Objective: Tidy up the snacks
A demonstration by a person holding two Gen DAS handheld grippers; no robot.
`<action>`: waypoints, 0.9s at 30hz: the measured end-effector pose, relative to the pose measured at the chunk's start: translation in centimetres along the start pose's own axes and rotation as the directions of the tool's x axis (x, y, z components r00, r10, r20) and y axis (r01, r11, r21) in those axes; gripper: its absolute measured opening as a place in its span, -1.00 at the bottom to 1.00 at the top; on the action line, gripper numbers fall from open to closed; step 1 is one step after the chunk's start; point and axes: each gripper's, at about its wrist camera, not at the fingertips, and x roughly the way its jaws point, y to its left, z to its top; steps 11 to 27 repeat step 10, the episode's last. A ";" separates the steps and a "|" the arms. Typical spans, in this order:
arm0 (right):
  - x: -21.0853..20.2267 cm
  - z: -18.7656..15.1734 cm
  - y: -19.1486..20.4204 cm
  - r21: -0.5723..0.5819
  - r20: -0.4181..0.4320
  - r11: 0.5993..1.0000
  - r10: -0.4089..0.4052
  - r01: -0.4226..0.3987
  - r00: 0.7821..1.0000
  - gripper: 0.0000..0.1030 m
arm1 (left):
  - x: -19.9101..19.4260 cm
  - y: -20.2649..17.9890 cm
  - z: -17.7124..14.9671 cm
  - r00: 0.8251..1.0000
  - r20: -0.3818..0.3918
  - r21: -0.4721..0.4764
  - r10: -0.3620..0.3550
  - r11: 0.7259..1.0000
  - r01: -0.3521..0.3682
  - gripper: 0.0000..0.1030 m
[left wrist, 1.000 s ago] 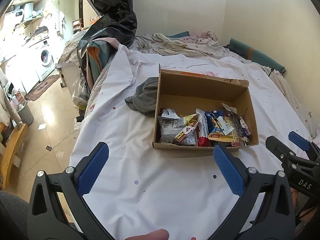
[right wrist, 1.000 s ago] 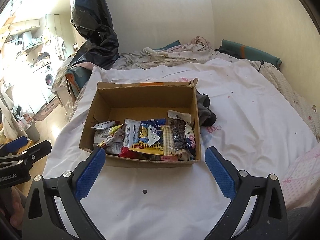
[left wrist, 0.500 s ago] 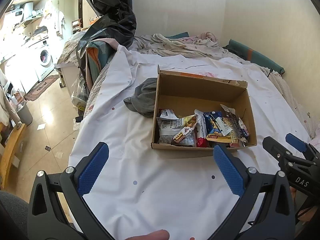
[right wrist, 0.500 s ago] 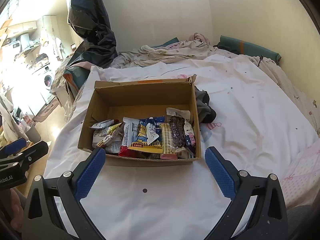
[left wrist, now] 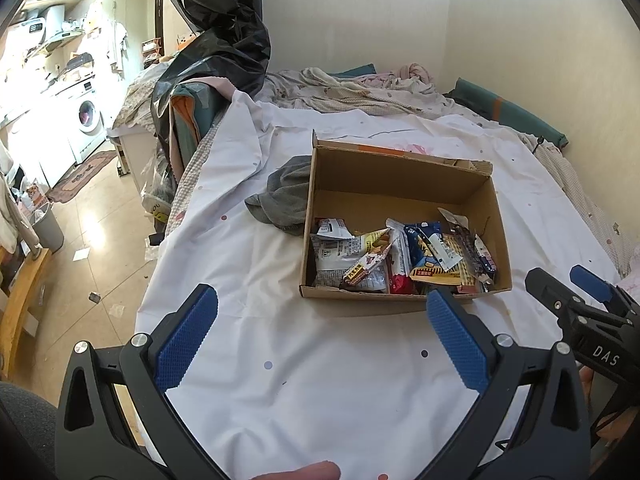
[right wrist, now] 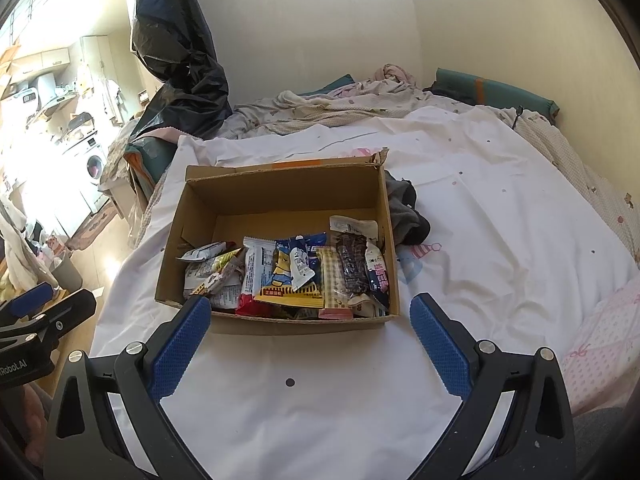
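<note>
One cardboard box (right wrist: 280, 184) holds roughly ten snack packets (right wrist: 296, 276).

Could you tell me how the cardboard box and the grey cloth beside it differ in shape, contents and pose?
The cardboard box is stiff, brown and square-cornered; the grey cloth is soft, dark and crumpled into a heap. The box stands open at the top with snack packets crowded at its near end, while the cloth holds nothing. The box sits flat; the cloth slumps against one side wall. Both rest on the white sheet, untouched by either gripper.
</note>
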 end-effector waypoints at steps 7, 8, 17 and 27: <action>0.0 0.0 0.0 -0.001 0.000 1.000 0.000 0.000 1.000 0.98 | 0.0 0.0 -0.1 1.000 -0.001 0.002 -0.004 1.000 0.004 1.00; 0.0 0.0 0.0 -0.001 0.000 1.000 0.000 0.000 1.000 0.98 | 0.0 -0.1 -0.1 1.000 0.000 0.002 -0.004 1.000 0.004 1.00; 0.1 0.0 -0.1 -0.002 -0.002 1.000 0.000 0.000 1.000 0.98 | 0.1 -0.1 -0.1 1.000 -0.004 0.004 -0.006 1.000 0.006 1.00; 0.1 0.0 -0.1 -0.002 -0.002 1.000 0.000 0.000 1.000 0.98 | 0.1 -0.1 -0.1 1.000 -0.004 0.004 -0.006 1.000 0.006 1.00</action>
